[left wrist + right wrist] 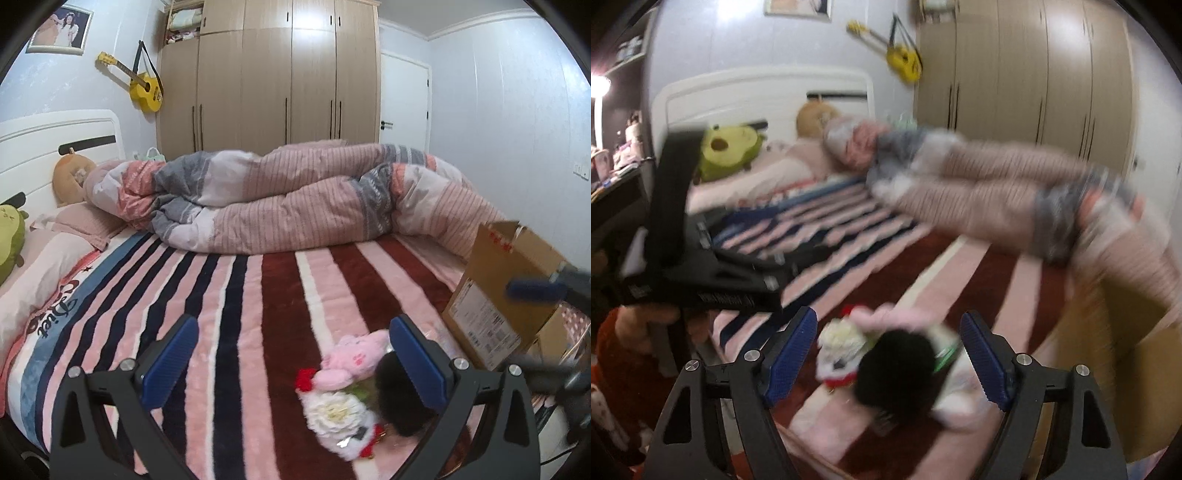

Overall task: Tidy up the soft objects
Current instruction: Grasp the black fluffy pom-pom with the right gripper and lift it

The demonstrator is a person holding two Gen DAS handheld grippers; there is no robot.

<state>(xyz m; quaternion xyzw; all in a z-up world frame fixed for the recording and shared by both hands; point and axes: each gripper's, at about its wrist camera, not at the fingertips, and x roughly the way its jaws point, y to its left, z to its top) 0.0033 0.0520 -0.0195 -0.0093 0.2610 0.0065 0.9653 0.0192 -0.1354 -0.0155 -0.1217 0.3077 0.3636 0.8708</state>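
Observation:
A small heap of soft toys lies on the striped bed blanket [229, 314]: a pink plush [351, 360], a white fluffy toy with red trim [338, 415] and a black fuzzy ball [399, 398]. My left gripper [295, 354] is open and empty, the heap by its right finger. In the blurred right wrist view my right gripper [888, 360] is open just above the black ball [897, 363], with the white toy [840, 345] and pink plush [886, 317] between its fingers. The left gripper's body [701, 258] shows at left.
An open cardboard box [506, 291] stands on the bed's right side. A rumpled pink and grey duvet [295, 199] lies across the far half. Pillows, a green avocado plush [729, 149] and a tan plush [70, 179] sit by the headboard. A wardrobe [266, 74] stands behind.

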